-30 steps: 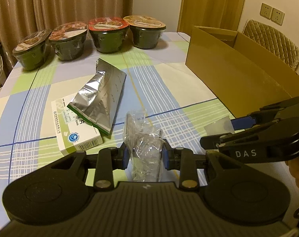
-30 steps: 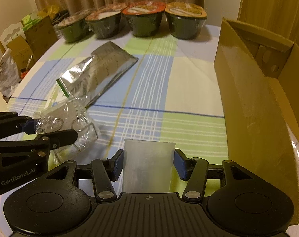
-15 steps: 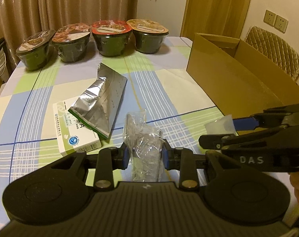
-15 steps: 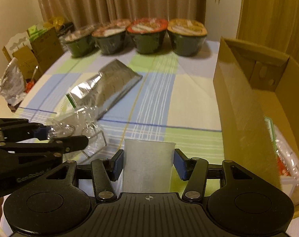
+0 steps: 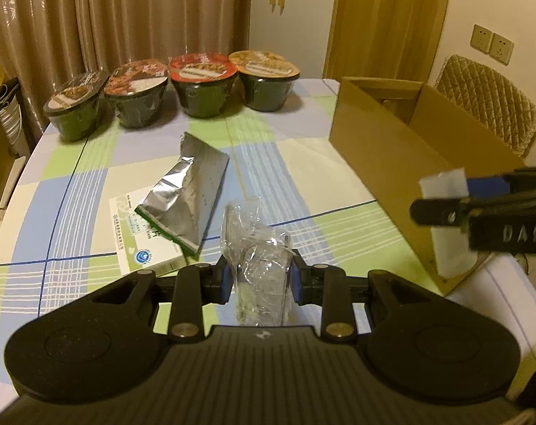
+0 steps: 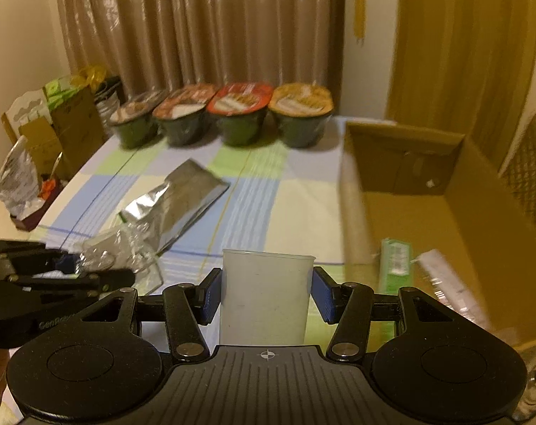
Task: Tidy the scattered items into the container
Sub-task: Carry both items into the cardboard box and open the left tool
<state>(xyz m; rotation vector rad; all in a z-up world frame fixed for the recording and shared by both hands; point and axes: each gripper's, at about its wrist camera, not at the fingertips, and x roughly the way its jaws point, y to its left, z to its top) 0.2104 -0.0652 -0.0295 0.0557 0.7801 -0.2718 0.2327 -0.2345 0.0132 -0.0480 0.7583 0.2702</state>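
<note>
So, two items are being carried at once here. A translucent plastic cup (image 6: pixel 264 297) is pinched between the blue pads of the right claw (image 6: pixel 264 295), closed snugly on its sides, and it's held up just at the near wall of the cardboard box (image 6: pixel 445 226), which sits at about 3 o'clock in the right wrist view. A crinkly clear plastic wrapper (image 5: pixel 257 258) is clamped in the left claw (image 5: pixel 259 276), closed to a narrow gap around it.

The step in hand looks like the drop-off: cup first, most likely. For that, the cup needs to be taken over the box wall and the claw opened above the bare floor, clear of the green carton (image 6: pixel 395 262) already lying inside. Then the wrapper can follow.

Still left on the counter (image 5: pixel 303 163): a silver foil pouch (image 5: pixel 190 194) at roughly 11 o'clock from the left claw, resting partly on a white medicine box (image 5: pixel 140 244). Four lidded instant noodle bowls (image 5: pixel 204 88) are lined up along the far edge at 12 o'clock.

The counter is covered by a blue, green and cream checked cloth. Brown curtains (image 5: pixel 126 14) hang behind, and a quilted chair back (image 5: pixel 487 102) is seen beyond the box.
</note>
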